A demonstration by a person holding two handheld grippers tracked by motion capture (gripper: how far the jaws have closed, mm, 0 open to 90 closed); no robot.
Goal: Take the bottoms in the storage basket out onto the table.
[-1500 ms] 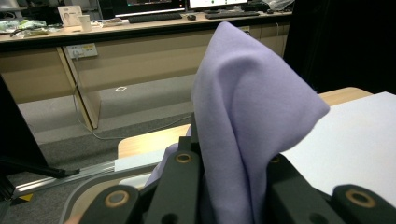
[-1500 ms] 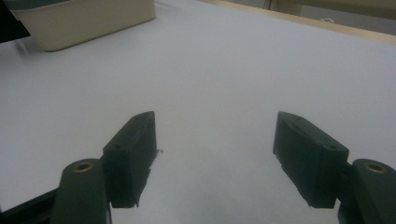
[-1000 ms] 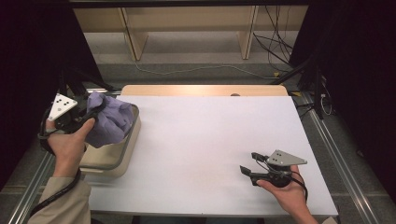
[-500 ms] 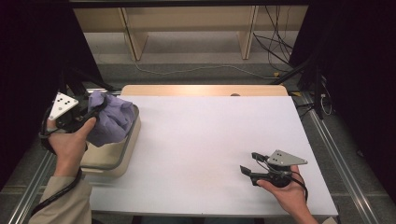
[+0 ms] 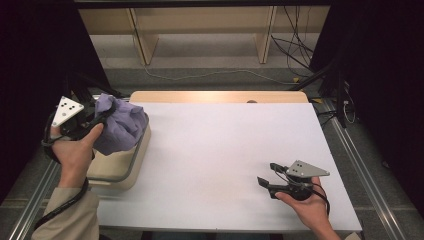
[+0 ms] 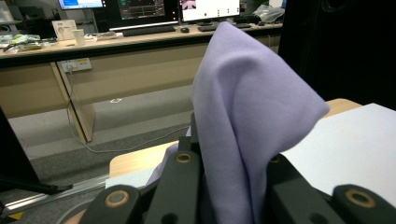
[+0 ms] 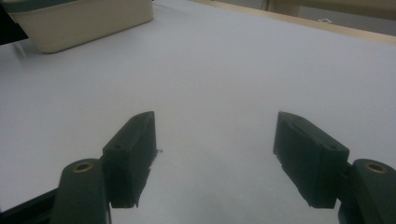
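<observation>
Cloth [image 5: 121, 124] pinched in left tool [image 5: 92, 120] above bin [image 5: 131, 165]; right tool [image 5: 267, 175] spread wide, nothing in it, resting on desk [image 5: 220, 150].

Nothing has changed: the left claw [image 5: 97, 117] and the lavender cloth [image 5: 120, 125] sit as before.

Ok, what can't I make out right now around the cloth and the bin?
- Bin interior: high view, purple cloth and left gripper cover it.
- Cloth's lower end: left gripper view, cut off behind the jaws.
- Bin's full shape: right gripper view, cut by the top edge.
</observation>
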